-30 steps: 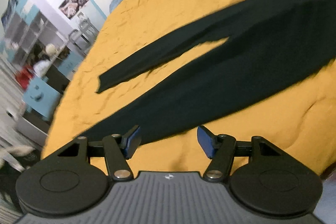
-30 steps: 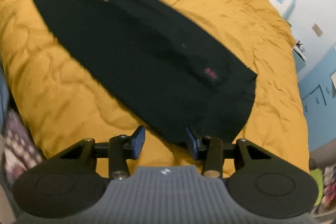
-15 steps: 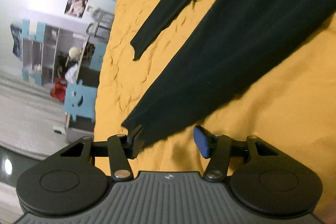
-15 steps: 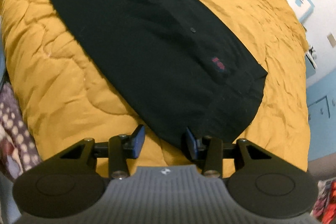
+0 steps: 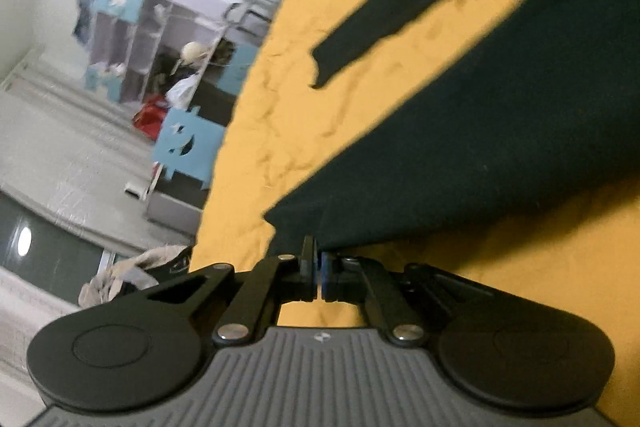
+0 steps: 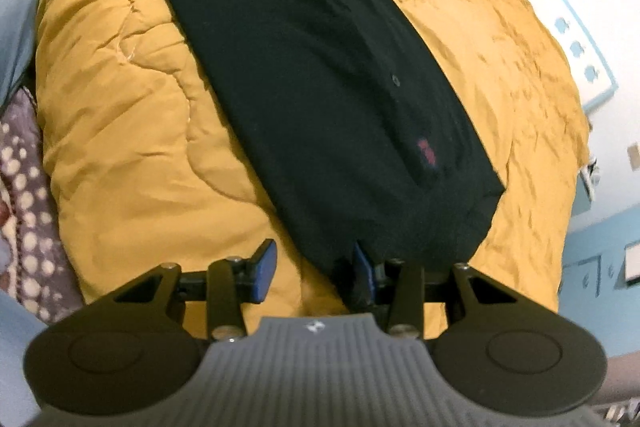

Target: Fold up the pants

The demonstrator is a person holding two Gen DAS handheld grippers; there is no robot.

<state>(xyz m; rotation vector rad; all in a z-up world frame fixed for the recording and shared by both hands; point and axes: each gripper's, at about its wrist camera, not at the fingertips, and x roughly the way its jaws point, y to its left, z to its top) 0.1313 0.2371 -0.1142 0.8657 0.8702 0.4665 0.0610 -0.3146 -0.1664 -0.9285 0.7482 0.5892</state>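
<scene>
A second ago the left gripper (image 5: 316,269) hovered open above the near leg of the pants (image 5: 500,131); it has since dropped to that leg's cuff and clamped shut, with the hem pinched at its tips. The pants lie flat and black across the yellow quilt (image 5: 288,115) on the bed, legs spread apart, the far leg (image 5: 400,15) still loose. In the right wrist view the right gripper (image 6: 312,267) sits at the near corner of the waistband (image 6: 420,227), its jaws closing, the right pad under or against the cloth edge and the left pad still clear over bare quilt. I judge the main risk to be a thin pinch: the left grip holds only the hem's edge and could slip when lifted. The right one may also catch quilt with the waistband, dragging the bedding along.
</scene>
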